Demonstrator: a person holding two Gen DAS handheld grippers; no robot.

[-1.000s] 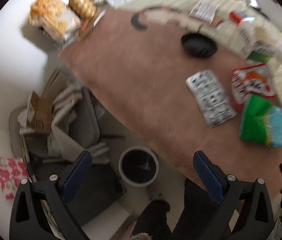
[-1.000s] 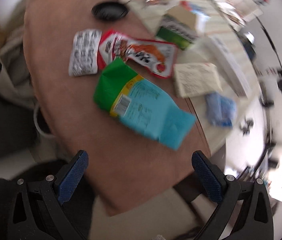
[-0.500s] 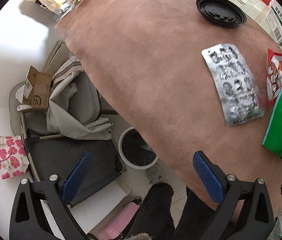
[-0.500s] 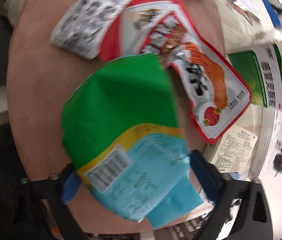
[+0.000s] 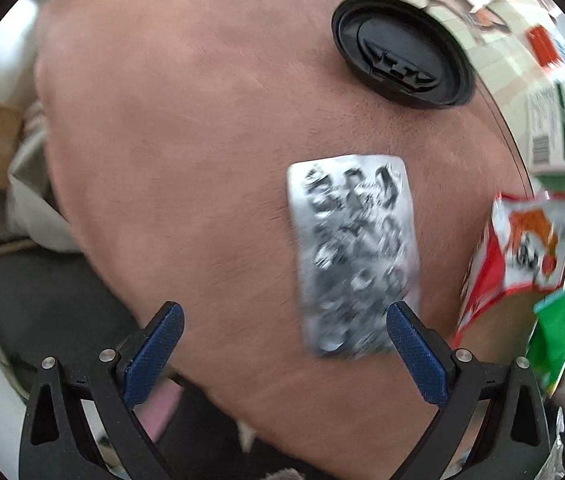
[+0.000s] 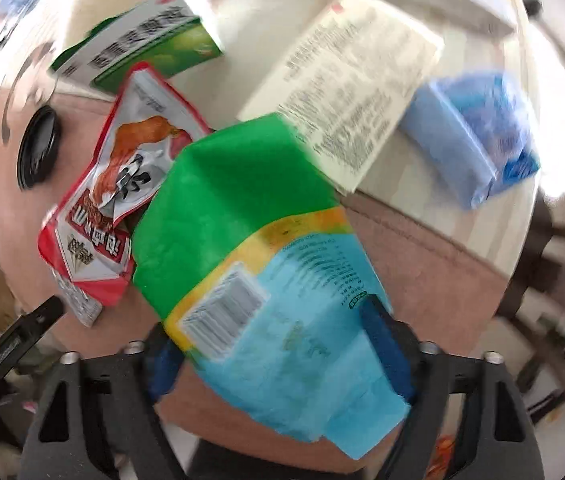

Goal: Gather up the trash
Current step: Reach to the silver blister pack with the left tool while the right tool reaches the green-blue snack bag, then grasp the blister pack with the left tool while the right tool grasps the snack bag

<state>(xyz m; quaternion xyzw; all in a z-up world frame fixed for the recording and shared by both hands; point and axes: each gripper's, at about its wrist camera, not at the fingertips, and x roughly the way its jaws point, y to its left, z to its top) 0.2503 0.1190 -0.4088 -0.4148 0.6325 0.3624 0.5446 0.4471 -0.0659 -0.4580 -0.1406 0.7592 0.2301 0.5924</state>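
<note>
A silver blister pack lies on the brown table mat. My left gripper is open just above the mat, its right finger beside the pack's near corner. A green and blue snack bag lies between the open fingers of my right gripper, which straddle its blue end. A red snack wrapper lies to its left, also in the left wrist view.
A black round lid sits at the mat's far side. A green and white box, a cream printed box and a blue packet lie beyond the bag. A chair with clothes stands left of the table.
Both grippers have moved down and forward over the table. The left one has come close to the blister pack. The right one now has the green and blue bag between its fingers.
</note>
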